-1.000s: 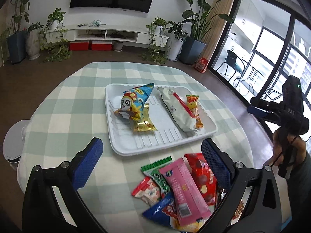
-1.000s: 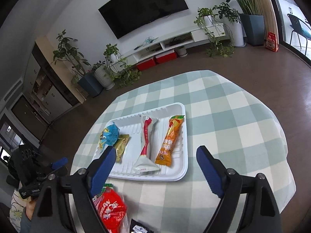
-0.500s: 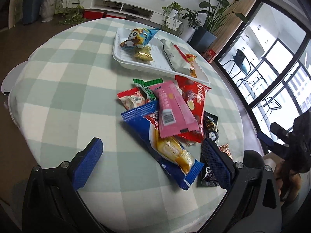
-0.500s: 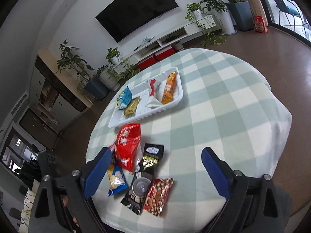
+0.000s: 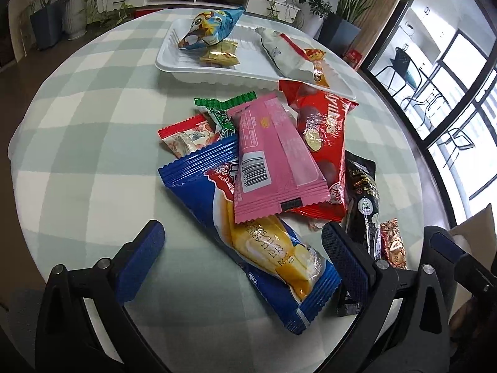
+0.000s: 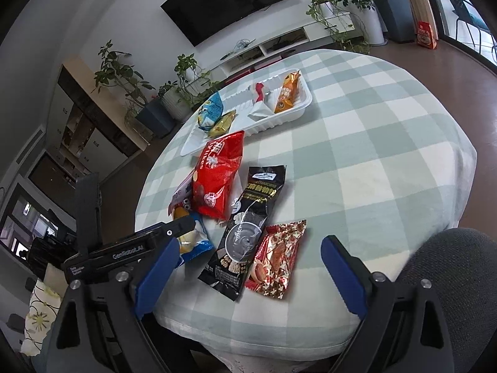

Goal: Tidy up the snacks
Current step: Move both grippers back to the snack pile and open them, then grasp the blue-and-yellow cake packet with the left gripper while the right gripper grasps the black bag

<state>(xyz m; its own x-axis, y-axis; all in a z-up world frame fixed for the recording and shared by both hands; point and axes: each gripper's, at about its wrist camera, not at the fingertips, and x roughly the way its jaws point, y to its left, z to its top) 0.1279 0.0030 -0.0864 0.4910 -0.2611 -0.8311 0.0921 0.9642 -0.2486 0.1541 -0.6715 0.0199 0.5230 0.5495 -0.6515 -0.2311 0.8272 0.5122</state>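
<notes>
Both claws hung released, grasping nothing: the left gripper (image 5: 242, 248) over the blue packet (image 5: 248, 242), the right gripper (image 6: 248, 267) beside it over the black packet (image 6: 248, 230).

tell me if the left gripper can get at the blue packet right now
Probably yes. The left gripper is open with the blue packet's near end between its fingers. The pink packet overlaps only its far half.
</notes>
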